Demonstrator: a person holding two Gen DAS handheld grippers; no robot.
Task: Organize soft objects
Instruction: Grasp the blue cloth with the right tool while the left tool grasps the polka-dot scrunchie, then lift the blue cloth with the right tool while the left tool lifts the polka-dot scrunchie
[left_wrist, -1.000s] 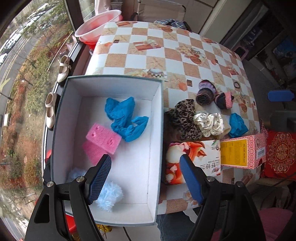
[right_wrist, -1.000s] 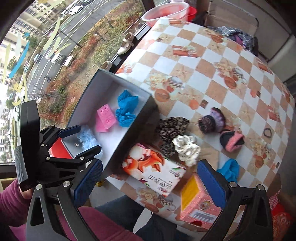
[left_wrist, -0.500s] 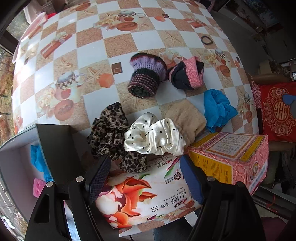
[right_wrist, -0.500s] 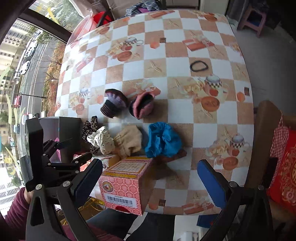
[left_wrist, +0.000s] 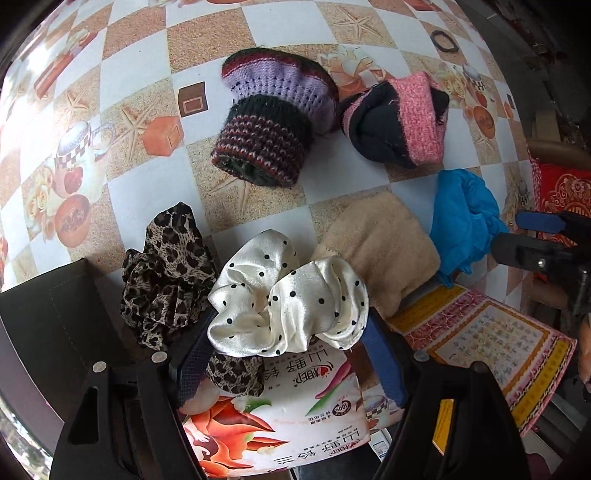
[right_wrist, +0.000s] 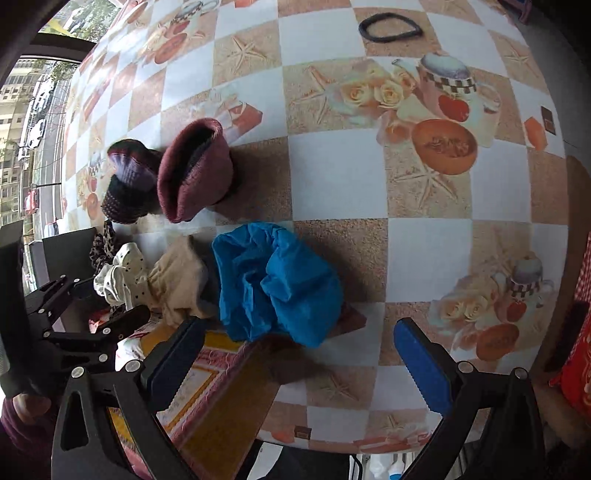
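My left gripper (left_wrist: 288, 363) is open, its fingers on either side of a white polka-dot scrunchie (left_wrist: 288, 310) that lies on a printed tissue pack (left_wrist: 280, 417). A leopard scrunchie (left_wrist: 168, 269) lies left of it, a beige cloth (left_wrist: 380, 247) and a blue crumpled cover (left_wrist: 461, 221) to the right. A purple knitted piece (left_wrist: 273, 122) and a pink-black knitted piece (left_wrist: 399, 122) lie farther back. My right gripper (right_wrist: 299, 365) is open, just in front of the blue cover (right_wrist: 273, 284).
The dark storage box (left_wrist: 55, 317) has its corner at the left. A pink tissue box (left_wrist: 480, 343) lies right of the pack, and it shows in the right wrist view (right_wrist: 207, 398). A black hair tie (right_wrist: 389, 27) lies far back on the checked tablecloth (right_wrist: 424, 240).
Both grippers have swung from the box to the pile of soft things and come closer. The left now straddles the white scrunchie; the right faces the blue cover.
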